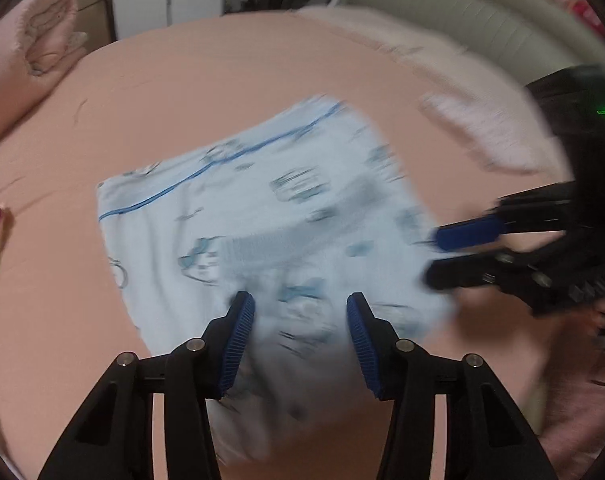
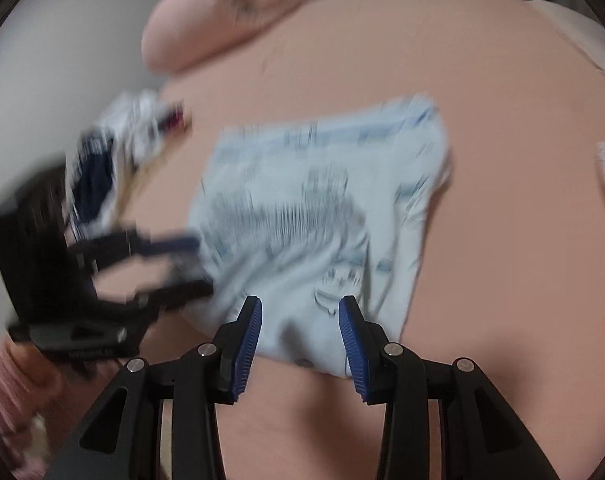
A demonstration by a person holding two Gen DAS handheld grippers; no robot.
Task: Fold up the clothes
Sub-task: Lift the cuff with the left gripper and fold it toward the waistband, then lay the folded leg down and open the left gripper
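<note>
- The light blue printed garment [image 1: 262,216] lay folded on the pink bed [image 1: 182,72].
- The left gripper [image 1: 300,308] had its jaws partly open over the garment's near edge, pads clear of the cloth.
- The right gripper [image 2: 300,310] likewise stood partly open above the garment, gripping nothing.

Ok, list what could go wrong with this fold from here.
1. Both the left gripper and the right gripper stand open over the light blue garment, with nothing pinched, so its loose near edge could slump out of shape.
2. The garment lies bunched and uneven on the pink sheet; pressing it now could set creases.
3. The pile of other clothes sits close and could get snagged.
</note>
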